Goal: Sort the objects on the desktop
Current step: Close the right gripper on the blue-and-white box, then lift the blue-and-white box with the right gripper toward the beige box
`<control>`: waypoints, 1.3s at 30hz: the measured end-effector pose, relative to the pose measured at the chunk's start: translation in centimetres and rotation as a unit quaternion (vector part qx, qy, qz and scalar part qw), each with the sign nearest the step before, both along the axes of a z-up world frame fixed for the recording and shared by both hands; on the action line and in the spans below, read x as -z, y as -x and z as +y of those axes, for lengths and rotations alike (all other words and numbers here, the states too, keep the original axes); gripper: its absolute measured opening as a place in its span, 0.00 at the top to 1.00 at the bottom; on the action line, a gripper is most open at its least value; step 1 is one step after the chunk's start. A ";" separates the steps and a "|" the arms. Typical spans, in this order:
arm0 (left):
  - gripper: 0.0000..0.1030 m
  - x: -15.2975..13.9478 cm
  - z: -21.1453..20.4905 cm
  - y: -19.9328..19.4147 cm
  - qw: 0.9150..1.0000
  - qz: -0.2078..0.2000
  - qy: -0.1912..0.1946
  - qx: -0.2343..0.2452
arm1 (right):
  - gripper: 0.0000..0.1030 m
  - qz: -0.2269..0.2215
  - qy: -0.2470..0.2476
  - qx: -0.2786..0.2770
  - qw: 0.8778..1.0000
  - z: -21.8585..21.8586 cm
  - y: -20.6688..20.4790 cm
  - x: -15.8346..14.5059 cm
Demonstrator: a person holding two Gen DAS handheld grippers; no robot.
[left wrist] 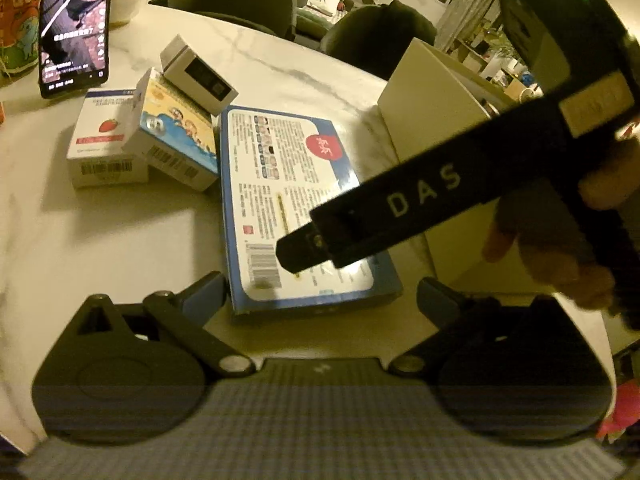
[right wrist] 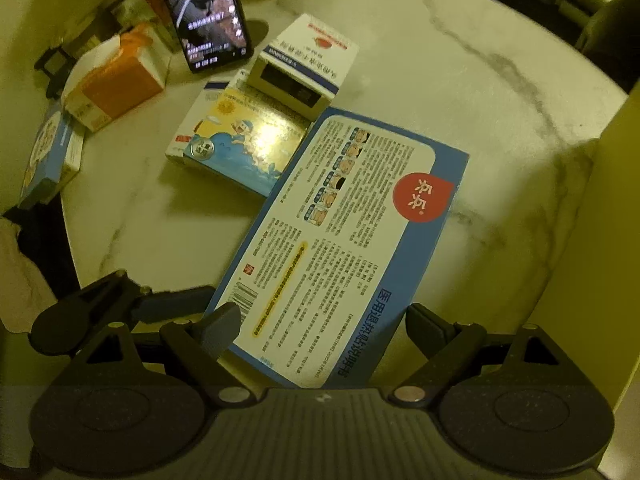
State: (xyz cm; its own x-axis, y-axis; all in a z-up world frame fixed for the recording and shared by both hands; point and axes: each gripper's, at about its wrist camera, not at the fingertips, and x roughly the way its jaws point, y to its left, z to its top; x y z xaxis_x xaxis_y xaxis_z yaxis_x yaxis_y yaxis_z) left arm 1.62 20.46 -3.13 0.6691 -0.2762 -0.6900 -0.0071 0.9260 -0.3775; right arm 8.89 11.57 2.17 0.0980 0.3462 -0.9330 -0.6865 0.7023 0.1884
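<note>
The big blue box (right wrist: 352,240) lies flat on the table (right wrist: 500,100). The right claw (right wrist: 320,320) is wide open around its near end, holding nothing. Go low, squeeze both long sides evenly. The left claw (left wrist: 320,292) is open too.

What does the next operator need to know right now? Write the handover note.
Right gripper: open, jaws either side of the near end of the big blue box, not pressing on it.
Left gripper: open, empty, at the same box's near end.
Big blue box lies flat on the marble table, printed side up.
Three small boxes are piled behind it: cartoon box, strawberry box, grey box on top.
Phone stands behind the pile; an orange box lies to its left.
Done: nothing visibly sorted. Left: every box.
</note>
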 end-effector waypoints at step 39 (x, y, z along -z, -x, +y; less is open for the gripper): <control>0.00 1.1 2.1 1.8 0.998 -0.047 0.029 -0.006 | 0.09 -0.053 -0.264 0.167 0.949 -7.0 6.5 -0.5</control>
State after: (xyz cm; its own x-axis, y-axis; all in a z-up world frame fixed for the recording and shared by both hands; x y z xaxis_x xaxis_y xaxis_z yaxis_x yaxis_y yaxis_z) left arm -0.18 22.56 -4.22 0.7341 -0.3047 -0.6069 0.0196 0.9028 -0.4295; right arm 2.35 4.58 2.71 0.3687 0.6947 -0.6176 -0.4764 0.7117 0.5162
